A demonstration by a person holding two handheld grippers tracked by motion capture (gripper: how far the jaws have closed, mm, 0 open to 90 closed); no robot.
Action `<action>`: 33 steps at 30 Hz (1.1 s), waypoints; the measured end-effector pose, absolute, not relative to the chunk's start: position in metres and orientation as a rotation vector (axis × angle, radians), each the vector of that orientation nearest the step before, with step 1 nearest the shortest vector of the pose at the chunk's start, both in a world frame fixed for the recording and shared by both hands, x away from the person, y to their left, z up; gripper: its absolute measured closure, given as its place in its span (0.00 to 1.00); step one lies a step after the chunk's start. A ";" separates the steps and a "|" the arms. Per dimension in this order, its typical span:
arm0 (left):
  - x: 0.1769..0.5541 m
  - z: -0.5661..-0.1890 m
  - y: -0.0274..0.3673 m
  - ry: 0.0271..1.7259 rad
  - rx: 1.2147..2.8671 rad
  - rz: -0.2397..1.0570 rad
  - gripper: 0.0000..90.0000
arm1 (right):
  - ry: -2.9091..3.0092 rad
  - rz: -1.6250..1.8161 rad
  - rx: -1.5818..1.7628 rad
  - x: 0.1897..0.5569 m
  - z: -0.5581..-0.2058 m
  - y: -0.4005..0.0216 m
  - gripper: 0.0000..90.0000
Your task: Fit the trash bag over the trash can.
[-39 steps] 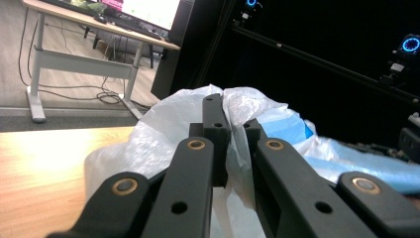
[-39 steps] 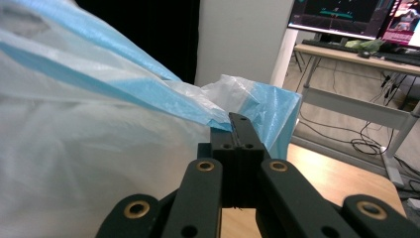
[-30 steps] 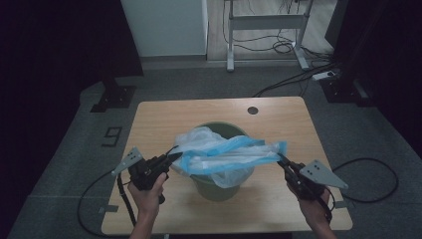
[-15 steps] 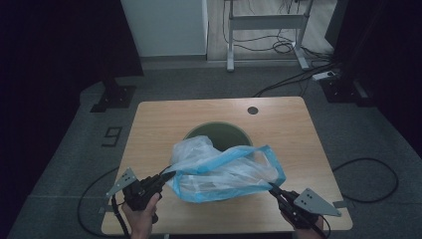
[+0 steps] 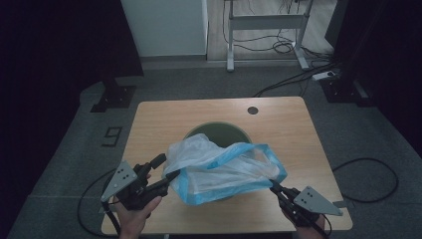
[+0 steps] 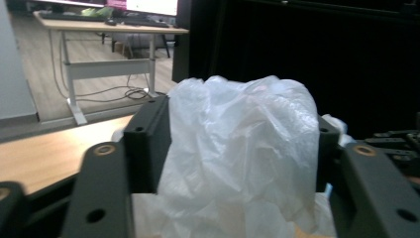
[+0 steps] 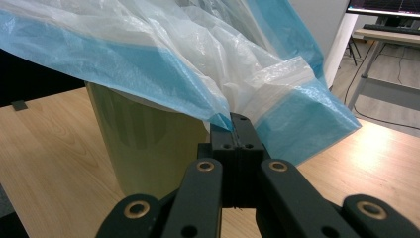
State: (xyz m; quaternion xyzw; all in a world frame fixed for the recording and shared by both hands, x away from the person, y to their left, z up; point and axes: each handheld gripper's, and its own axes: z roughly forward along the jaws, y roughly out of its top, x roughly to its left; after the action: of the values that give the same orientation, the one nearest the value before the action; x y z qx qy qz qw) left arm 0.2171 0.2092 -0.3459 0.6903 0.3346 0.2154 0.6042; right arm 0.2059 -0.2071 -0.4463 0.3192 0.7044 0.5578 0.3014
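The clear plastic bag with a blue rim (image 5: pixel 226 172) hangs over the green round bin (image 5: pixel 217 133) near the table's (image 5: pixel 149 117) front edge; the right gripper (image 5: pixel 273 184) pinches its blue rim, and the left gripper's (image 5: pixel 166 168) jaws, just opening, stand loosely around bunched plastic.

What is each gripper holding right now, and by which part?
Right gripper is shut on the bag's blue-edged rim. Left gripper has just been opening; bunched bag plastic sits between its jaws, unclamped.

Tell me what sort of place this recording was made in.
Probably an office or lab turned recording room: a small wooden table on grey carpet, a sit-stand desk frame with loose cables behind, and a desk with monitors further back.
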 end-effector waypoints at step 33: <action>0.259 -0.330 0.142 0.692 1.841 0.473 0.30 | 1.857 1.456 0.833 0.214 -0.425 -0.194 0.99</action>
State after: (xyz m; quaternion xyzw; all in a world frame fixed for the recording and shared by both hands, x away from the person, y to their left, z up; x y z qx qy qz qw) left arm 0.2586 0.1425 -0.3303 0.7714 0.2901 0.1982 0.5305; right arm 0.2143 -0.1939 -0.4254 0.3162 0.7045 0.5523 0.3142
